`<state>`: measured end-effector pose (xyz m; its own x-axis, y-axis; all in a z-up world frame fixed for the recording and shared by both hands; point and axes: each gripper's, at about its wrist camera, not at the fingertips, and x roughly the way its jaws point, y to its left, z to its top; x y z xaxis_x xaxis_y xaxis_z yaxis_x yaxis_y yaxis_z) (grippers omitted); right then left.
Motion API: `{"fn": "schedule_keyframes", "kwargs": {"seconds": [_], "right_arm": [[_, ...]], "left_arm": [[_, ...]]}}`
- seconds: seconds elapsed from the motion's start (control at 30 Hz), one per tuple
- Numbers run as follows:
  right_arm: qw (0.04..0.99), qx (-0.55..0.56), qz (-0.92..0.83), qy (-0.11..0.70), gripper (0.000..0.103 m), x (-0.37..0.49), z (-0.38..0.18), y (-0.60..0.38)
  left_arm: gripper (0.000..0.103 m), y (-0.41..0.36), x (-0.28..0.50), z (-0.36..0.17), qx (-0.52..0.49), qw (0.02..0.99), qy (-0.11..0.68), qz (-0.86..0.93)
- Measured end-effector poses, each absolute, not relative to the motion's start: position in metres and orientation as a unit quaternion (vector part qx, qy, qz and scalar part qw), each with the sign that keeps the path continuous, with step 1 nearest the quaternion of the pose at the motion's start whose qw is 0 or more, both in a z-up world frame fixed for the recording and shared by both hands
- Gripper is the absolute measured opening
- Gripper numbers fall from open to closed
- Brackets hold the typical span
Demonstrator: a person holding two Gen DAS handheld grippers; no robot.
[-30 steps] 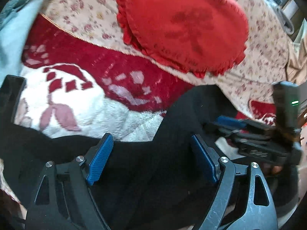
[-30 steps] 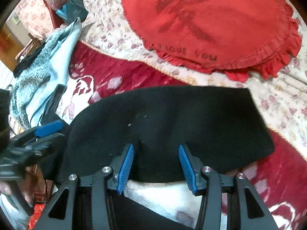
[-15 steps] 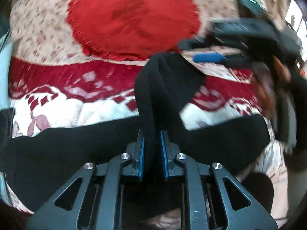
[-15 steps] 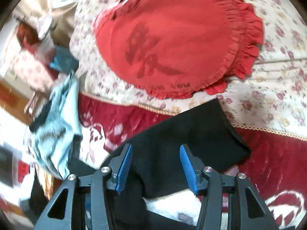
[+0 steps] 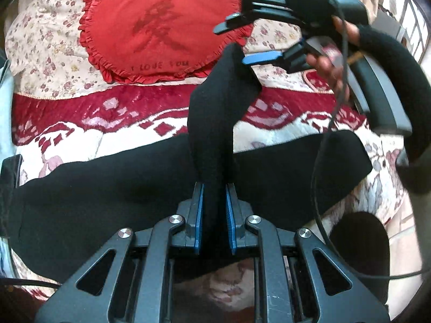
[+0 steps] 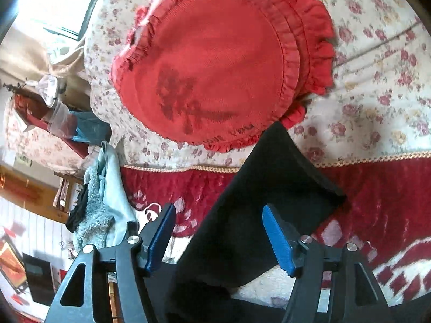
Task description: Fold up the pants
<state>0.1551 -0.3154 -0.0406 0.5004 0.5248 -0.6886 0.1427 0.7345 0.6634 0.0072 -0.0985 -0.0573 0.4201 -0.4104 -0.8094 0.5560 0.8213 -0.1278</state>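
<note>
Black pants (image 5: 107,199) lie across a red and white blanket (image 5: 80,134) on a bed. My left gripper (image 5: 214,196) is shut on a lifted band of the pants that rises away from it toward the right gripper (image 5: 242,43), seen at the upper right with its fingers apart. In the right wrist view my right gripper (image 6: 218,228) is open, and a lifted flap of the black pants (image 6: 264,202) lies between and beyond its blue pads (image 6: 277,239) without being pinched.
A red frilled heart-shaped cushion (image 5: 159,32) lies on a floral cover (image 5: 40,40) behind the pants. A pale blue fleece garment (image 6: 105,196) hangs at the bed's left edge. Room clutter shows at the far left in the right wrist view.
My left gripper closed on the pants and lifted a band of them. My right gripper stayed open, rose and tilted, and the pants flap now hangs up between its fingers.
</note>
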Motion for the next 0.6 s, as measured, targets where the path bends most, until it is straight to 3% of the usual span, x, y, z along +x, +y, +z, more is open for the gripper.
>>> {"fn": "schedule_keyframes", "kwargs": {"seconds": [0.13,0.17,0.23,0.3,0.6], "right_arm": [[0.781,0.330,0.115,0.518,0.064,0.157,-0.053,-0.314],[0.779,0.324,0.110,0.525,0.059,0.155,-0.057,-0.314],[0.785,0.318,0.115,0.519,0.026,0.145,-0.061,-0.315],[0.801,0.294,0.118,0.508,0.014,0.127,-0.061,-0.317],[0.868,0.247,0.091,0.420,0.009,0.016,-0.006,-0.357]], "left_arm": [[0.014,-0.100,0.002,-0.059,0.082,0.838,0.456,-0.289],[0.014,-0.099,0.002,-0.059,0.078,0.837,0.457,-0.289],[0.014,-0.097,0.001,-0.059,0.073,0.836,0.460,-0.289],[0.014,-0.094,-0.001,-0.060,0.067,0.835,0.464,-0.289],[0.014,-0.092,-0.009,-0.043,0.033,0.837,0.465,-0.288]]}}
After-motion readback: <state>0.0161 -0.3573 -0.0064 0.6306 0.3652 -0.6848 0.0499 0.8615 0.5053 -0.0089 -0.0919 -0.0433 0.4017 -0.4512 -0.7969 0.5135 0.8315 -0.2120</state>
